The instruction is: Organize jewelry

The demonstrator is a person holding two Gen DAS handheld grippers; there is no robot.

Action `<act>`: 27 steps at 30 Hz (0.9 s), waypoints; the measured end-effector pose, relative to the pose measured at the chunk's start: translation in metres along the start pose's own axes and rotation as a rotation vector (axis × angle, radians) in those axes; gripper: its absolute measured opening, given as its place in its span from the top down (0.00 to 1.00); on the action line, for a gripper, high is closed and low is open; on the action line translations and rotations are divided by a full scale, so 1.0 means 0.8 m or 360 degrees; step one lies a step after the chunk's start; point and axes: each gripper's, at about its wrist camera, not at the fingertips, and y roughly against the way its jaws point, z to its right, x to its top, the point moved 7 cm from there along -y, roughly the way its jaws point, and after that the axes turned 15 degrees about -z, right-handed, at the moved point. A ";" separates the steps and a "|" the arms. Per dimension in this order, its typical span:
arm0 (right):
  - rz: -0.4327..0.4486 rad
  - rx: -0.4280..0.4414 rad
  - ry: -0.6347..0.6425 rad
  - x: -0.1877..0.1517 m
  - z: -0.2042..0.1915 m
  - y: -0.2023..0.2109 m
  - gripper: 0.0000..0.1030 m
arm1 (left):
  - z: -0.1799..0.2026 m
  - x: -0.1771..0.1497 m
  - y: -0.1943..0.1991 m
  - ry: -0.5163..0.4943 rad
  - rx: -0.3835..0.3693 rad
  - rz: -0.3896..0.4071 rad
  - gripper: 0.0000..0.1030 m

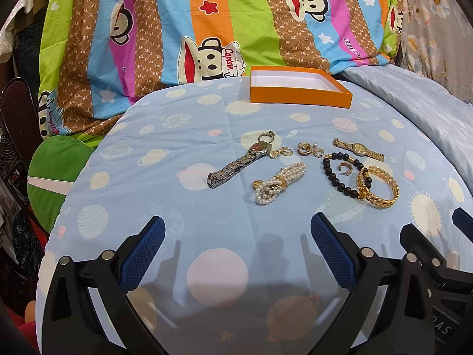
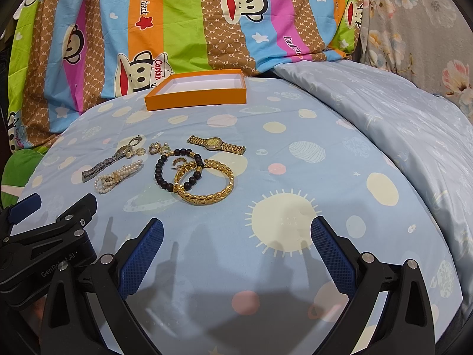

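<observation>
An empty orange box [image 1: 300,96] with a white inside sits at the far edge of the blue bedcover, also in the right wrist view [image 2: 196,99]. Nearer lie a silver watch [image 1: 236,162], a pearl bracelet [image 1: 278,186], gold earrings [image 1: 309,149], a gold watch [image 1: 359,149], a black bead bracelet [image 1: 344,174] and a gold bangle [image 1: 378,189]. The bangle [image 2: 207,186] overlaps the bead bracelet [image 2: 165,171]. My left gripper [image 1: 238,224] is open and empty, short of the pearls. My right gripper [image 2: 236,226] is open and empty, short of the bangle.
The planet-print cover [image 2: 295,177] lies over a rounded surface that drops off left and right. A striped cartoon sheet [image 1: 207,23] rises behind the box. A pale quilt [image 2: 399,112] bunches at the right. A green cushion [image 1: 53,171] lies at the left.
</observation>
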 end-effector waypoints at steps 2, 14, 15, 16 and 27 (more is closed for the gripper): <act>0.0000 0.0000 0.0000 0.000 0.000 0.000 0.05 | 0.000 0.000 0.000 0.0000 0.0000 0.0000 0.06; 0.0000 -0.0002 0.0013 0.000 -0.002 -0.001 0.05 | -0.003 -0.002 0.004 0.0022 -0.0018 0.0002 0.06; 0.0000 -0.0002 0.0010 -0.001 -0.002 -0.001 0.05 | -0.005 -0.002 0.003 0.0030 -0.0029 0.0001 0.06; -0.0002 0.0004 0.0006 -0.001 -0.003 -0.001 0.05 | -0.007 -0.002 0.001 0.0040 -0.0045 -0.0004 0.06; -0.0089 0.0135 -0.0033 0.009 0.001 -0.017 0.05 | -0.056 0.001 -0.002 -0.0014 -0.0123 -0.0076 0.06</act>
